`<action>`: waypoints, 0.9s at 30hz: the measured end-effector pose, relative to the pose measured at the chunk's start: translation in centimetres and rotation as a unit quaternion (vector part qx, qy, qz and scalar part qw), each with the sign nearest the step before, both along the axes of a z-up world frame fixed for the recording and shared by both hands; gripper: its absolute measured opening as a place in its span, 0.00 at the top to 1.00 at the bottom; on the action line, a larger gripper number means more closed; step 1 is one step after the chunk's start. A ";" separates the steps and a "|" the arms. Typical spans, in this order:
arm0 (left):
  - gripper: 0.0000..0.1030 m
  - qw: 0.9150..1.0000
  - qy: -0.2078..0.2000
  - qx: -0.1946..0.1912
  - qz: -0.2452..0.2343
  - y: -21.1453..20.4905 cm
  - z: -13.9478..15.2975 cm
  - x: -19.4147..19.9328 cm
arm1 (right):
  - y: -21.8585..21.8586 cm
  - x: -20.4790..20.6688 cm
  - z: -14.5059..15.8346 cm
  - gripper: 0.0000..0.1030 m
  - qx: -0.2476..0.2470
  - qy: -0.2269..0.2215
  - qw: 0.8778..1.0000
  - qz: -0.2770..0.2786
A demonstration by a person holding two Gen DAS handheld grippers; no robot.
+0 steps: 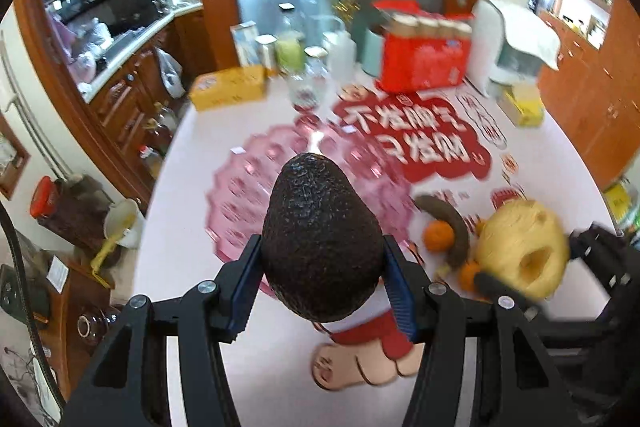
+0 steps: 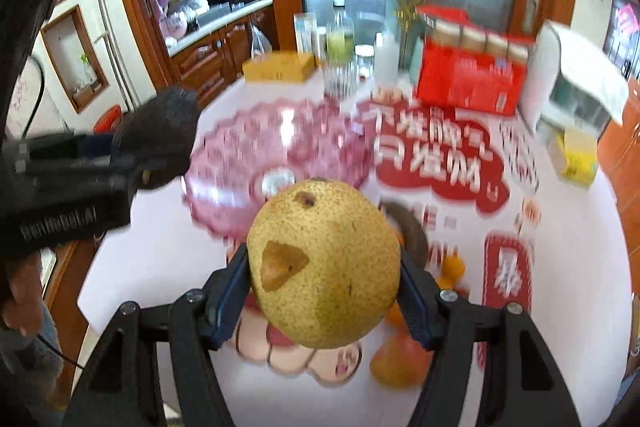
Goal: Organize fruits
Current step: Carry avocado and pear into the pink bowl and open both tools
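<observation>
My left gripper (image 1: 322, 259) is shut on a dark, bumpy avocado (image 1: 320, 235), held above the table near a pink glass fruit bowl (image 1: 244, 187). My right gripper (image 2: 322, 275) is shut on a yellow speckled pear (image 2: 324, 263) with a brown bruise, also lifted over the table. In the left wrist view the pear (image 1: 524, 247) and right gripper show at the right. The avocado (image 2: 160, 143) appears at the left of the right wrist view, beside the pink bowl (image 2: 276, 159). A browned banana (image 1: 448, 223) and small oranges (image 1: 438, 235) lie on the table.
The white table (image 1: 200, 147) carries a red printed mat (image 1: 424, 139). Along its back stand a yellow box (image 1: 228, 87), bottles and jars (image 1: 308, 59), a red carton (image 1: 424, 55) and a white appliance (image 1: 512, 47). An orange-red fruit (image 2: 400, 363) lies near the front. Wooden cabinets stand to the left.
</observation>
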State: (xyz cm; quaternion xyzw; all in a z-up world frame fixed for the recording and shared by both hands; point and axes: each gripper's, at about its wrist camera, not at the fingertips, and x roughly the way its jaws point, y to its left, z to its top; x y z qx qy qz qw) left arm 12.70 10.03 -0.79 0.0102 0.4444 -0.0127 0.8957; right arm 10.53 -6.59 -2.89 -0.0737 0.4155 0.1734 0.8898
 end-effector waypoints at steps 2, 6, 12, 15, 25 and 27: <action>0.46 1.000 -0.007 0.001 0.007 1.0 0.4 0.8 | 0.9 1.6 1.7 0.35 -0.001 -0.019 1.000 0.002; 0.46 1.000 -0.009 0.007 0.023 2.8 -0.1 3.1 | 2.6 4.9 2.8 0.35 -0.012 -0.035 0.999 -0.006; 0.46 0.999 0.034 0.003 0.035 4.8 -5.2 7.6 | 4.7 10.3 -1.4 0.35 -0.019 0.010 1.000 -0.021; 0.46 0.997 0.069 0.000 0.038 5.8 -8.7 9.5 | 5.3 12.1 -4.7 0.35 -0.030 0.035 0.999 -0.021; 0.46 0.993 0.120 -0.007 0.018 6.5 -15.6 12.7 | 7.3 15.5 -12.1 0.35 -0.075 0.088 0.993 0.014; 0.46 0.992 0.124 -0.003 0.013 6.3 -16.2 12.8 | 7.8 15.8 -12.8 0.35 -0.078 0.091 0.993 0.023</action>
